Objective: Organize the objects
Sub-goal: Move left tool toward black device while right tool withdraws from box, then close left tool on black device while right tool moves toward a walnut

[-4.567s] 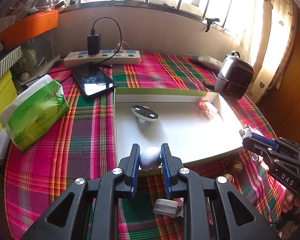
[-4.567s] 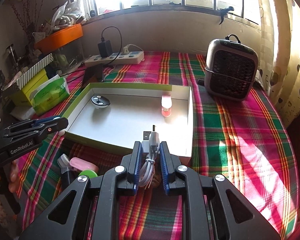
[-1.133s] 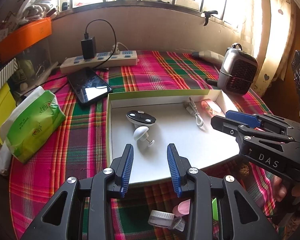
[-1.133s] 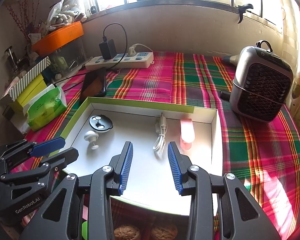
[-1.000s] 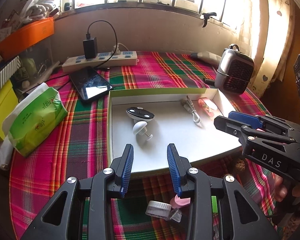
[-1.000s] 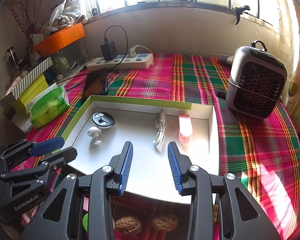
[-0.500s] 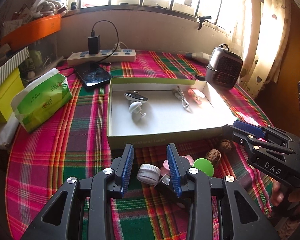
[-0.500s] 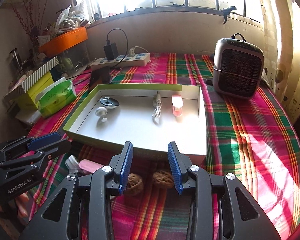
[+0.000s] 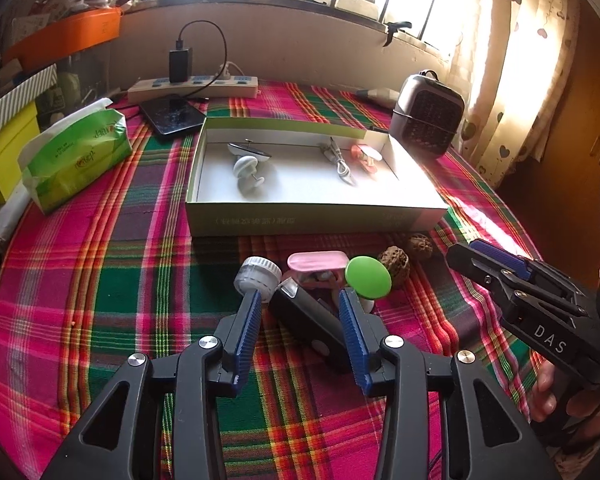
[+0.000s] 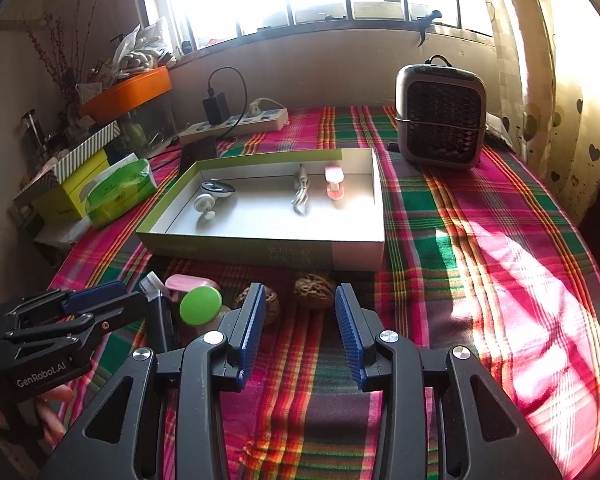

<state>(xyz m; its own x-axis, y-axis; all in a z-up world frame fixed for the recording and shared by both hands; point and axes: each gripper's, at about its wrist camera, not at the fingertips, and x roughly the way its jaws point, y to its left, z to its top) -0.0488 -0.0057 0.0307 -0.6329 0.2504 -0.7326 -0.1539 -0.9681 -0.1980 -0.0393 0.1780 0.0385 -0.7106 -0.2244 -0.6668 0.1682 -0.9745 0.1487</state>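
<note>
**A:** From the left camera, how far along are we?

**B:** We think partway. The box [image 9: 316, 220] on the checked cloth [image 9: 100, 272] has four things in it: a dark oval gadget [image 9: 249, 150], a white knob [image 9: 246, 168], a cable [image 9: 338, 160] and a pink clip [image 9: 364, 157]. In front of the box six things wait: a clear cap [image 9: 257, 274], a black stick [image 9: 308, 322], a pink case [image 9: 318, 262], a green lid [image 9: 368, 278] and two walnuts [image 9: 394, 261].

**A:** And our left claw [image 9: 299, 322]?

**B:** It is open and holds nothing. The black stick lies between its fingers, but we cannot tell if they touch it.

**A:** Now the right camera.

**B:** We count the same four in the box [image 10: 260, 240]. We see the pink case [image 10: 188, 282], the green lid [image 10: 201, 305], the black stick [image 10: 160, 320] and two walnuts [image 10: 314, 286]. The cap is hidden here.

**A:** Our right claw [image 10: 300, 320]?

**B:** Open and empty too, just before the walnuts. One walnut [image 10: 270, 302] peeks beside its left finger.
</note>
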